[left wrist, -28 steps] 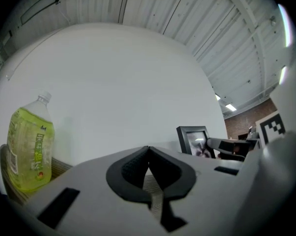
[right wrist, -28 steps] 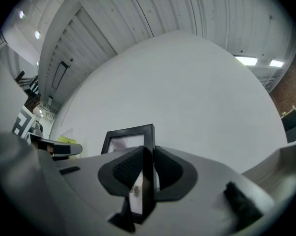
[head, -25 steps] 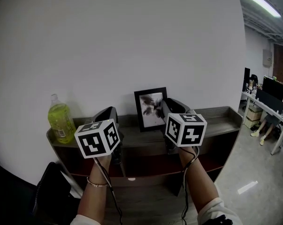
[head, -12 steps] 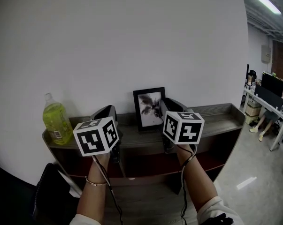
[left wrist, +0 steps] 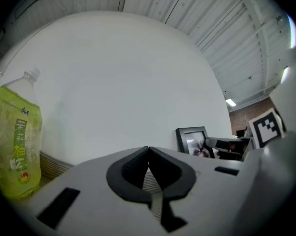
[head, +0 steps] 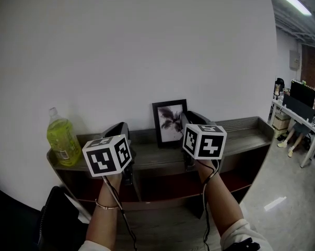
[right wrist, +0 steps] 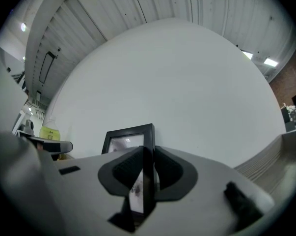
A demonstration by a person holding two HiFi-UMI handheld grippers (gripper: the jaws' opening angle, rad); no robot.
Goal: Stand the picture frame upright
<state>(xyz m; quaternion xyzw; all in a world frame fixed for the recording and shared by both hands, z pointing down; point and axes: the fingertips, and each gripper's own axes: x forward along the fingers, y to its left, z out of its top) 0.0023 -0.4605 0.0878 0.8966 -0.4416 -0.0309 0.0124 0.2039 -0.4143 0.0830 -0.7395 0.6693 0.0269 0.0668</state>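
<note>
Picture frame (head: 169, 123): upright at far edge of table (head: 241, 136), against wall (head: 147, 46). Right gripper (right wrist: 144, 173): clamped on its right edge. Left gripper (left wrist: 148, 167): jaws together, empty. Green bottle (head: 62, 140): far left.

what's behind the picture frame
Only the white wall shows behind the picture frame, which stands on the shelf. Its back and any stand are covered by the frame itself, so whether it touches the wall is unclear.
</note>
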